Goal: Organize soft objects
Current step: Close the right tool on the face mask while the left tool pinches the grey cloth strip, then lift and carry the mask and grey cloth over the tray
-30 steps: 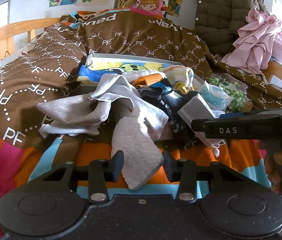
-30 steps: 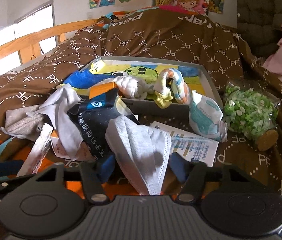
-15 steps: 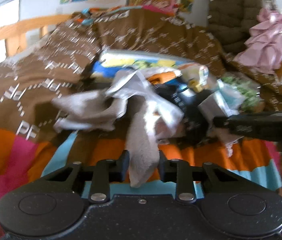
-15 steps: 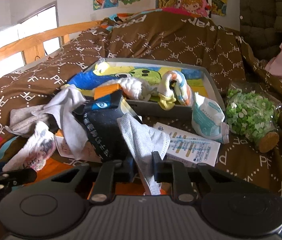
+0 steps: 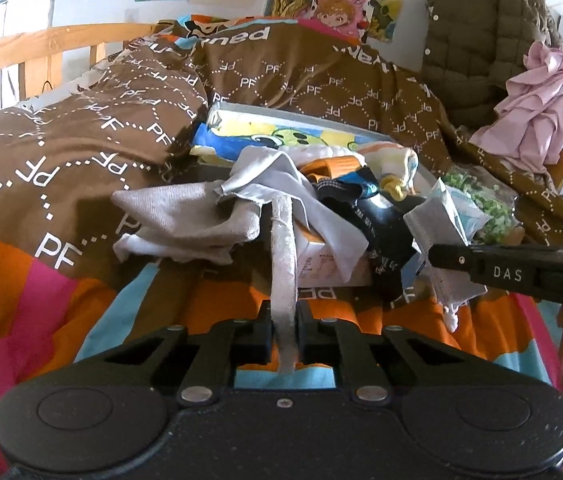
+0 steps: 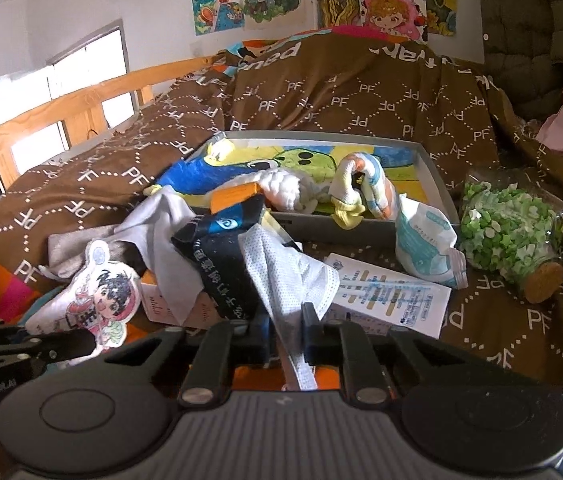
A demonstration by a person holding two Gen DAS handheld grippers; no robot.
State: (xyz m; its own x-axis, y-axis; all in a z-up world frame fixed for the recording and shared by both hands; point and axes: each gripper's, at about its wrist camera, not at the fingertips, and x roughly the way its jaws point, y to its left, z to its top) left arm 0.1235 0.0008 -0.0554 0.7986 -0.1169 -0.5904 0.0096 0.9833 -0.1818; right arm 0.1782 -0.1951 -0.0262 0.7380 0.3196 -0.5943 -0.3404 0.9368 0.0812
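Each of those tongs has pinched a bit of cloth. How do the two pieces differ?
The left tongs grip a flat cartoon-printed plush, shaped like a character in pink and black; edge-on from its own camera, it looks like a thin fuzzy grey strip. The right tongs grip a white face mask, plain, with a fine dotted weave and a pleated edge. The plush looks thicker and fuzzier, the mask thin and crumpled. Both are soft, pale and clamped at one end.
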